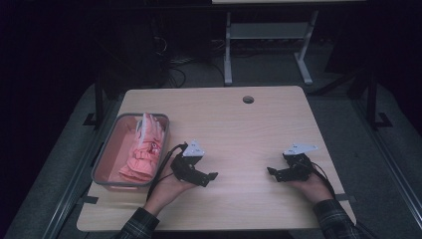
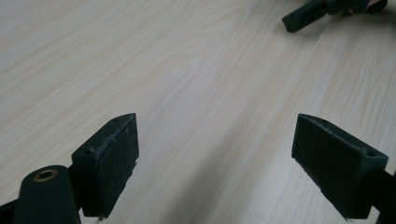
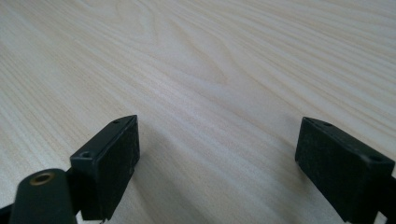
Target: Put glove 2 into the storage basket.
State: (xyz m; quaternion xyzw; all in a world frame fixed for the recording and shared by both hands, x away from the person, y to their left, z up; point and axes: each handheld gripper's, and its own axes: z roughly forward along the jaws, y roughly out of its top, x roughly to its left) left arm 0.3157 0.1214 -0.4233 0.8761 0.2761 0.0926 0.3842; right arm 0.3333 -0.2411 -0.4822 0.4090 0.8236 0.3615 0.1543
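A clear plastic bin (image 1: 110, 149) stands at the table's left edge with pink clothing (image 1: 142, 155) folded inside it. My left gripper (image 1: 213, 178) rests low on the wooden table (image 1: 239, 129) just right of the bin, held by a hand in a plaid sleeve. In the left gripper view its jaws stand wide apart with bare wood between the left gripper (image 2: 217, 158) pads. My right gripper (image 1: 271, 172) lies near the front right of the table, pointing left. Its own view shows the right gripper (image 3: 217, 161) open over bare wood. The two grippers face each other.
A round cable hole (image 1: 248, 99) sits near the table's far edge. Beyond the table are a metal desk frame (image 1: 268, 45) and cables on a dark floor. The right gripper's tip (image 2: 303, 16) shows at the top of the left gripper view.
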